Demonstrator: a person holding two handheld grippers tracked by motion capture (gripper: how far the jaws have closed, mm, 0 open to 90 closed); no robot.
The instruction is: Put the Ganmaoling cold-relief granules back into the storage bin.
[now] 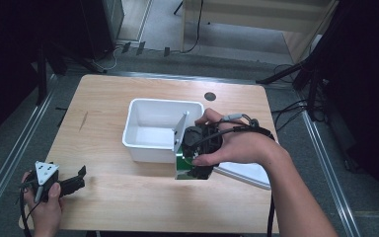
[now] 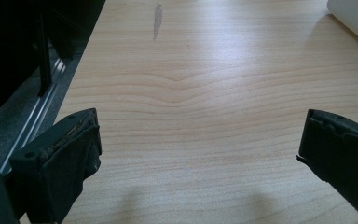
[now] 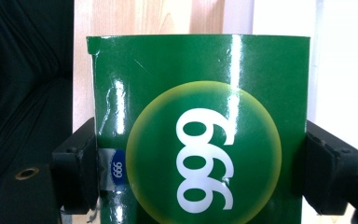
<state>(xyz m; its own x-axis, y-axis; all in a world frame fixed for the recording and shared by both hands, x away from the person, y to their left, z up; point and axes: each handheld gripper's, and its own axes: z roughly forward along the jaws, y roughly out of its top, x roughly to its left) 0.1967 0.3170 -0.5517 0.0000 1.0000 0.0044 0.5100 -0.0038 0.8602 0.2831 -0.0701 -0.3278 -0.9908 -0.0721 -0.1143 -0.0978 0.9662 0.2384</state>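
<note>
Green box (image 3: 200, 126) with the yellow disc and white numerals sits clamped between my right gripper's jaws, one pad on each narrow side, in the right gripper view. From above, that box (image 1: 182, 167) stands just in front of the white bin (image 1: 143, 129), at its near right corner, touching or almost touching the bin's front wall; I cannot tell which. My right gripper (image 1: 197, 160) covers most of it, with my right hand (image 1: 237, 145) wrapped over the top.

To do this step well, I judge that I should keep the squeeze even and firm, since the glossy card looks slick and the near corner already shows a small crease. Lifting straight up before moving toward the bin seems wise, so the box's lower edge clears the bin's rim rather than catching on it. The bin looks empty inside, so any spot within should serve; I would lower the box until it rests on the bin's floor before easing the jaws apart.

A white lid (image 1: 244, 173) lies flat just right of the bin, under my forearm; I should take care not to drag it.

My left gripper (image 1: 74, 182) rests well left of the bin, near the wooden table's (image 1: 128, 202) front edge, jaws spread wide and holding nothing, over bare wood in the left gripper view (image 2: 200, 154).
</note>
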